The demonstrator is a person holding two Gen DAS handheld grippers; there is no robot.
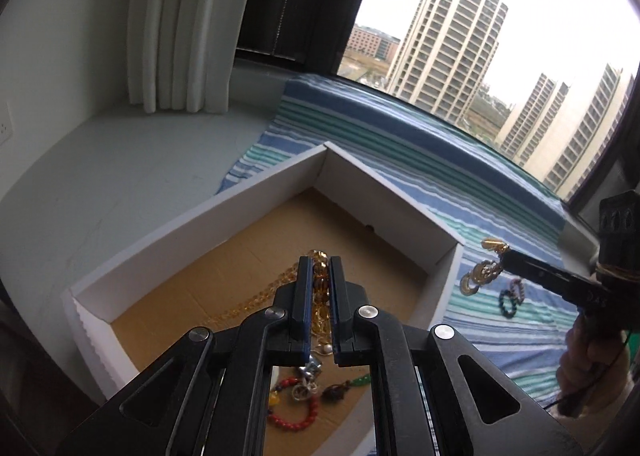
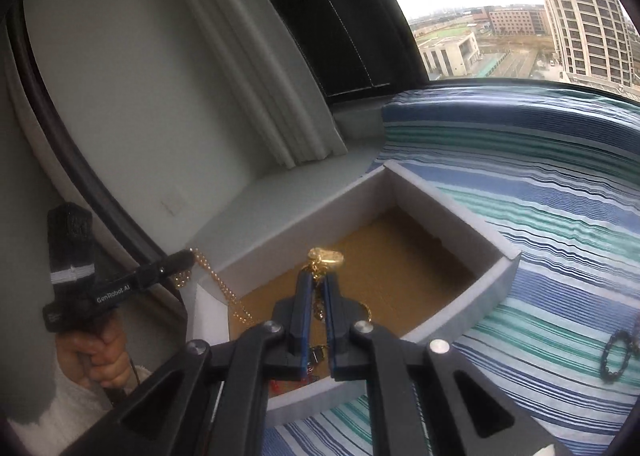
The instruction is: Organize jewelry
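My left gripper (image 1: 320, 262) is shut on an amber bead necklace (image 1: 260, 302) whose strand trails down onto the cardboard floor of the white box (image 1: 192, 244). In the right wrist view the left gripper (image 2: 187, 258) is at the box's left corner, with the amber beads (image 2: 224, 288) dangling from it. My right gripper (image 2: 318, 278) is shut on a gold chain with a gold pendant (image 2: 326, 258) above the box (image 2: 304, 228). From the left wrist view the right gripper (image 1: 503, 256) hangs beyond the box's right wall, and gold pieces (image 1: 482, 274) droop from it.
A red bead bracelet (image 1: 296, 420) and other small pieces lie in the box's near end. Dark bead bracelets (image 1: 510, 300) (image 2: 618, 356) rest on the striped cloth (image 1: 500, 191) right of the box. A white ledge (image 1: 140, 159), a curtain and a window stand behind.
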